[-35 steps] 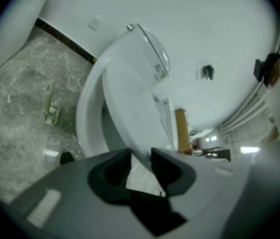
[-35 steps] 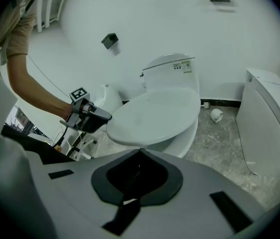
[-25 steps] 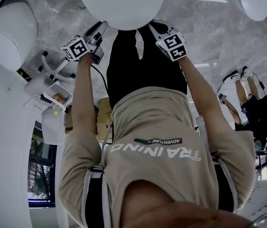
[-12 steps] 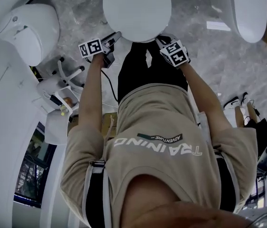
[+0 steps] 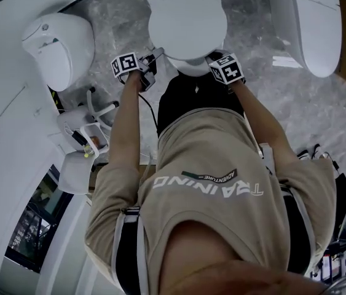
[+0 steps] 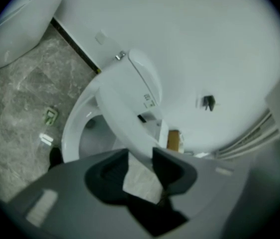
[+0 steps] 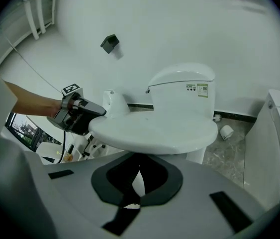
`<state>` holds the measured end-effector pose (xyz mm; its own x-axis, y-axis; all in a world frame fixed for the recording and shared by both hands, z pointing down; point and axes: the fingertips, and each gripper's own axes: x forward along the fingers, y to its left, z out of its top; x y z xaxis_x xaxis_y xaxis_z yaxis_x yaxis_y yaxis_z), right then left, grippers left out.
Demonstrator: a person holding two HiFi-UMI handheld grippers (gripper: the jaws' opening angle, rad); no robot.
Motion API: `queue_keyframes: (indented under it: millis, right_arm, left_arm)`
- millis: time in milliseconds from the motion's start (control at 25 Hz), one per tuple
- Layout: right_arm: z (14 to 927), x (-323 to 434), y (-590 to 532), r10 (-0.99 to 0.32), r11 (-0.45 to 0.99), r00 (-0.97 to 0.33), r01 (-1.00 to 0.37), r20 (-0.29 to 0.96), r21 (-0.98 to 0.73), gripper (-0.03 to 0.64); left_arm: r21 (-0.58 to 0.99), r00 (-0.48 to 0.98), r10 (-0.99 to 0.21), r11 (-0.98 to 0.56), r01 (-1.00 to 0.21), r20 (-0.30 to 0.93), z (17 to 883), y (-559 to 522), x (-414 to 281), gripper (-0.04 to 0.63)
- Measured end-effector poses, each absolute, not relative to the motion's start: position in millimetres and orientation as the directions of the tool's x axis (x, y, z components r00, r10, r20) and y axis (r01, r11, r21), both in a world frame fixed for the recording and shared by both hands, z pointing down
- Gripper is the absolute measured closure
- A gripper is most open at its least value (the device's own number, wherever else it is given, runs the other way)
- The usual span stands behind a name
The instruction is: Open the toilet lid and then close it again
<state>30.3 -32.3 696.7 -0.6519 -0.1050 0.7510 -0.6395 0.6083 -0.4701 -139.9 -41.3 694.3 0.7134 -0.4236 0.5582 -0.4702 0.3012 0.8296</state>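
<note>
Toilet lid is seen partly raised, tilted over the bowl. Its side rim is pinched between the jaws of the left gripper. Right gripper is held near the front rim, jaws drawn to a slit, nothing held.

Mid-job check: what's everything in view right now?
middle toilet: one, white, against wall
toilet lid: one, white, partly raised on middle toilet
side toilets: two, white, either side
toilet roll: one, white, floor by middle toilet
rack: one, white, floor at left
person's shirt: one, beige, foreground
left gripper: one, grey, clamped on lid's rim
right gripper: one, grey, jaws together at lid's front edge
</note>
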Motion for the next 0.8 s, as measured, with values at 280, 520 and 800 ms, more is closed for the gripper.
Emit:
queue_keyframes:
  millis: [280, 520, 800]
  right_arm:
    - [666.1, 8.7, -65.9, -0.150, 0.629, -0.627, -0.657, 0.765, -0.415, 0.603]
    - [644.3, 2.8, -86.5, -0.210, 0.593, -0.567, -0.722, 0.796, -0.357, 0.603]
    - [627.6, -5.1, -137.8, -0.308, 0.582, -0.508, -0.769, 0.804, -0.263, 0.603]
  left_arm:
    - [0.881, 0.742, -0.476, 0.288, -0.375, 0.471, 673.1, -80.0, -151.8, 0.442]
    - [0.907, 0.768, -0.489, 0.285, -0.309, 0.415, 654.7, -96.6, -154.3, 0.440]
    - [0.929, 0.850, -0.383, 0.066, -0.365, 0.361, 632.1, -106.6, -148.9, 0.511]
